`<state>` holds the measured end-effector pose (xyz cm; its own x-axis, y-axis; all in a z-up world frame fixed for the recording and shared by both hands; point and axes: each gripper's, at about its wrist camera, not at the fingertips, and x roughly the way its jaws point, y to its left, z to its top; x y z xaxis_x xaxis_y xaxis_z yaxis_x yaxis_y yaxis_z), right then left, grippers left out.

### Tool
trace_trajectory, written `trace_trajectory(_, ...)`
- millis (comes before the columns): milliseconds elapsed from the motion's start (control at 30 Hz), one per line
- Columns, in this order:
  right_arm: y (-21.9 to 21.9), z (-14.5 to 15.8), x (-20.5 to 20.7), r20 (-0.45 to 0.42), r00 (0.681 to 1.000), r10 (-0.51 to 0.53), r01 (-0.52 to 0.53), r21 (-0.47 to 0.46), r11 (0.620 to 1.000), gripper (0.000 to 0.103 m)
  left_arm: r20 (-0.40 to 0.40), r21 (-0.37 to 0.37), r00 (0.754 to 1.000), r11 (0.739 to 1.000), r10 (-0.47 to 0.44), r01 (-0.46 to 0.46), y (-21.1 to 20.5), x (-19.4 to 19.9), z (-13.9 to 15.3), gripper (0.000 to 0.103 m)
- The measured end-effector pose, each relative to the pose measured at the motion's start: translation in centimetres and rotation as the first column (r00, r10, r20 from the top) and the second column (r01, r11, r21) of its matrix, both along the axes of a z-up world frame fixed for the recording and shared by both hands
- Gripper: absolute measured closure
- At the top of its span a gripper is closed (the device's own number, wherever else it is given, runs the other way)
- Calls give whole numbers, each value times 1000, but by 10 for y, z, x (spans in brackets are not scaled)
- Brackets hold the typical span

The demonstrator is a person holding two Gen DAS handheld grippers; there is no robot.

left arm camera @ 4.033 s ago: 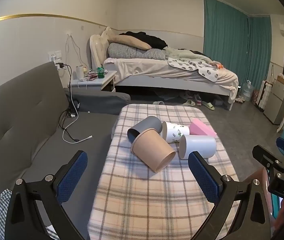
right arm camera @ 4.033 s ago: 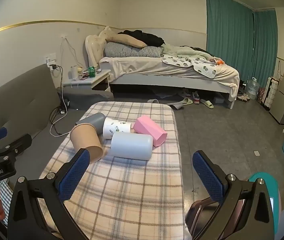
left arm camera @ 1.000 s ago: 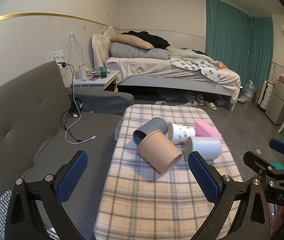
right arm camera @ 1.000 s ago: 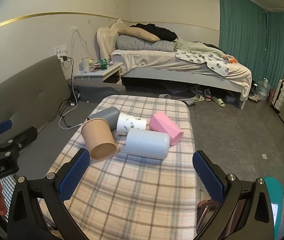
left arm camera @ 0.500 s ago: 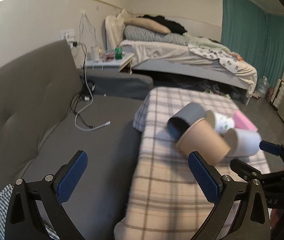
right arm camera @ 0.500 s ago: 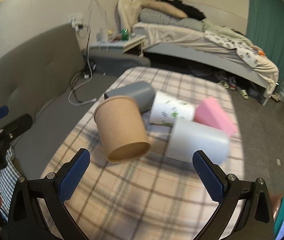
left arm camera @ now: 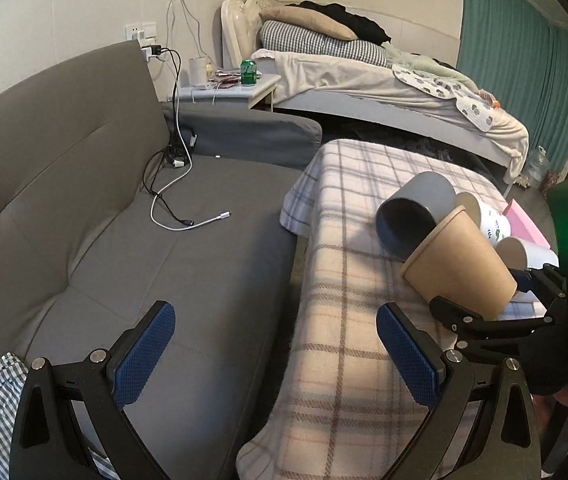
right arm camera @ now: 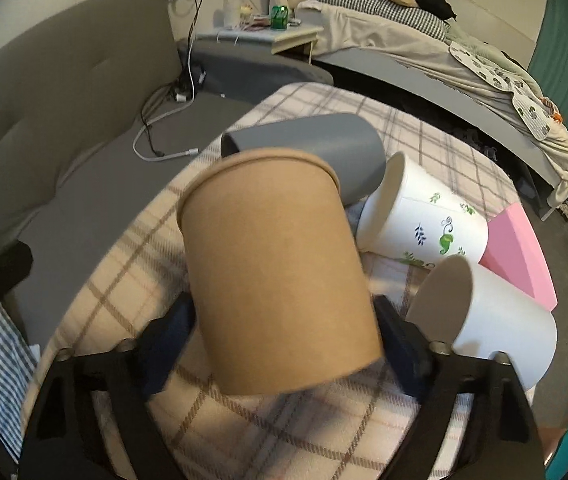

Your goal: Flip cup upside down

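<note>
A brown paper cup (right arm camera: pixel 279 268) lies on its side on the plaid-covered table (right arm camera: pixel 131 264), its base end toward me and its rim end leaning on a grey cup (right arm camera: pixel 324 148). My right gripper (right arm camera: pixel 284 320) straddles the brown cup, a blue pad on each side; whether the pads press it I cannot tell. In the left wrist view the brown cup (left arm camera: pixel 460 260) shows with the right gripper's fingers (left arm camera: pixel 524 280) around it. My left gripper (left arm camera: pixel 275 360) is open and empty, over the gap between sofa and table.
A white patterned cup (right arm camera: pixel 424 220), a plain white cup (right arm camera: pixel 496 320) and a pink cup (right arm camera: pixel 520 252) lie on their sides to the right. A grey sofa (left arm camera: pixel 103 220) with cables (left arm camera: pixel 171 208) is on the left. A bed (left arm camera: pixel 384 84) stands behind.
My right gripper has moved forward and down until its fingers flank the brown cup. My left gripper has swung left toward the sofa. The cups have not moved.
</note>
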<state>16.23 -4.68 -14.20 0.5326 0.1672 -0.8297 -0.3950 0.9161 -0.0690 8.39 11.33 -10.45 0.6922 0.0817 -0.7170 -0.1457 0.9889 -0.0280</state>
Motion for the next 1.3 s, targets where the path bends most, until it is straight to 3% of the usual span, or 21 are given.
trace_trajectory(200, -10, 12, -31, 34, 998, -58, 58, 6, 998, 19, 20, -1, 1000, 1000, 2, -2, -2, -15, 14, 0)
trace_trajectory(300, -30, 24, -58, 50, 989, -137, 135, 36, 990, 19, 41, 1, 999, 1000, -2, 2, -7, -27, 26, 0)
trace_trajectory(500, -81, 32, -118, 26, 937, -347, 341, 134, 931, 19, 65, -11, 998, 1000, -19, 20, -22, -58, 40, 0)
trace_trajectory(567, -84, 30, -135, 13, 928, -372, 366, 152, 918, 19, 65, 1, 997, 1000, -28, 28, -30, -68, 42, 0)
trace_trajectory(767, -77, 21, -144, 30, 915, -402, 394, 151, 907, 19, 55, 26, 998, 999, -38, 36, -50, -88, 41, 0)
trace_trajectory(1033, -84, 2, -137, -21, 927, -373, 371, 182, 911, 18, 54, 59, 998, 998, -28, 25, -66, -99, 47, 0)
trace_trajectory(1067, -85, 2, -137, -31, 933, -358, 357, 191, 914, 12, 60, 61, 998, 998, -26, 23, -68, -101, 51, 0)
trace_trajectory(1200, -95, 23, -154, 41, 939, -341, 323, 234, 917, 0, 93, 58, 996, 998, -16, 11, -76, -110, 69, 0)
trace_trajectory(1300, -103, 42, -169, 102, 940, -326, 296, 237, 925, 0, 135, 56, 991, 998, -14, 7, -86, -120, 84, 0)
